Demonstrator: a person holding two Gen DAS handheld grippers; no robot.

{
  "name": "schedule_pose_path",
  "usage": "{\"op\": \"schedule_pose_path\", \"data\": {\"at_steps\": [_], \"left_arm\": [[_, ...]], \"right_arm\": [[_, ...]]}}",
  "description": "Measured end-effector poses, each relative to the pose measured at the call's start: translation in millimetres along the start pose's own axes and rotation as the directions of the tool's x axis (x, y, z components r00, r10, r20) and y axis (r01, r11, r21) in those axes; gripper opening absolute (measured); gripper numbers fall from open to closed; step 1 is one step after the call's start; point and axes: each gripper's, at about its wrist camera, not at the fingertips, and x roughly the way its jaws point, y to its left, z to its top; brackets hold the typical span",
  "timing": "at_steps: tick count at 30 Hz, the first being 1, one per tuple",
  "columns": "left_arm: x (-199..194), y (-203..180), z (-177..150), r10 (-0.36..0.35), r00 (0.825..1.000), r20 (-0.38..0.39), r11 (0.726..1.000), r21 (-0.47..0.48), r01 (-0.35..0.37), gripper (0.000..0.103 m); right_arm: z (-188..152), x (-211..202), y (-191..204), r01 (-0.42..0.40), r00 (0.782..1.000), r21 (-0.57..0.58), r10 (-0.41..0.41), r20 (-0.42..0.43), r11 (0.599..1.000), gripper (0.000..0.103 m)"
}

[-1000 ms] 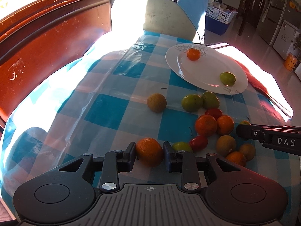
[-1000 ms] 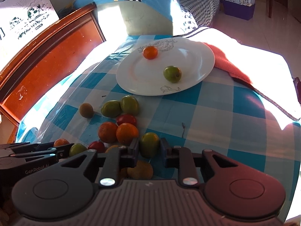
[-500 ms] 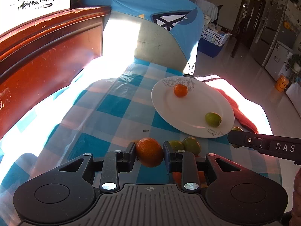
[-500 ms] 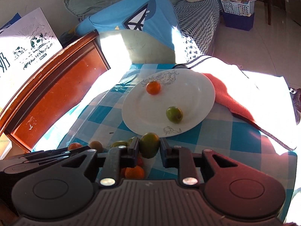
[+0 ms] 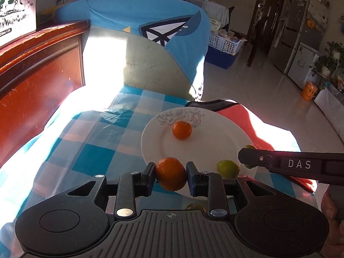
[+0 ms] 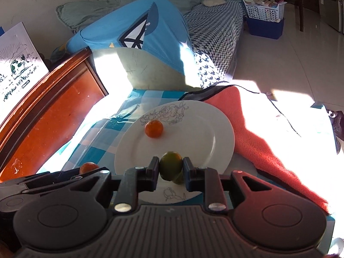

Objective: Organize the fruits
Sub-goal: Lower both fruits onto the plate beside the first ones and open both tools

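Note:
My left gripper [image 5: 171,176] is shut on an orange [image 5: 171,175] and holds it above the near left rim of the white plate [image 5: 157,144]. My right gripper [image 6: 171,168] is shut on a green fruit [image 6: 170,165] above the near part of the plate [image 6: 206,135]. A small orange [image 5: 181,129] and a green fruit [image 5: 228,169] lie on the plate. In the right wrist view the small orange [image 6: 153,129] lies toward the plate's far left, and the lying green fruit [image 6: 179,178] peeks out behind the held one. The right gripper [image 5: 247,160] shows from the side in the left wrist view.
The plate sits on a blue checked tablecloth [image 5: 94,157]. A coral towel [image 6: 258,142] lies right of the plate. A wooden headboard [image 5: 32,81] rises on the left. A chair back with a blue shirt [image 5: 150,32] stands behind the table. The left gripper body [image 6: 53,178] is at lower left.
Both grippers have risen from the fruit pile and moved forward over the plate, each carrying its fruit. The loose fruit pile has dropped out of view below.

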Motion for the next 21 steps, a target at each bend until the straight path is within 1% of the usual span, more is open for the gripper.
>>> {"op": "schedule_pose_path", "data": {"at_steps": [3, 10, 16, 21], "left_arm": [[10, -3, 4, -0.011, 1.000, -0.002, 1.000, 0.006, 0.011, 0.028], [37, -8, 5, -0.015, 0.999, -0.036, 1.000, 0.015, 0.016, 0.028], [49, -11, 5, -0.023, 0.998, -0.057, 1.000, 0.012, 0.023, 0.028], [54, -13, 6, -0.028, 0.998, -0.054, 0.999, 0.017, 0.029, 0.028]], "right_arm": [[5, 10, -6, 0.010, 1.000, 0.007, -0.010, 0.001, 1.000, 0.024], [12, 32, -17, 0.032, 0.999, 0.030, -0.031, -0.014, 0.999, 0.024], [13, 49, -24, 0.045, 0.998, 0.059, -0.042, -0.050, 0.997, 0.024], [11, 57, -26, 0.050, 0.997, 0.068, -0.045, -0.068, 0.996, 0.024]]}}
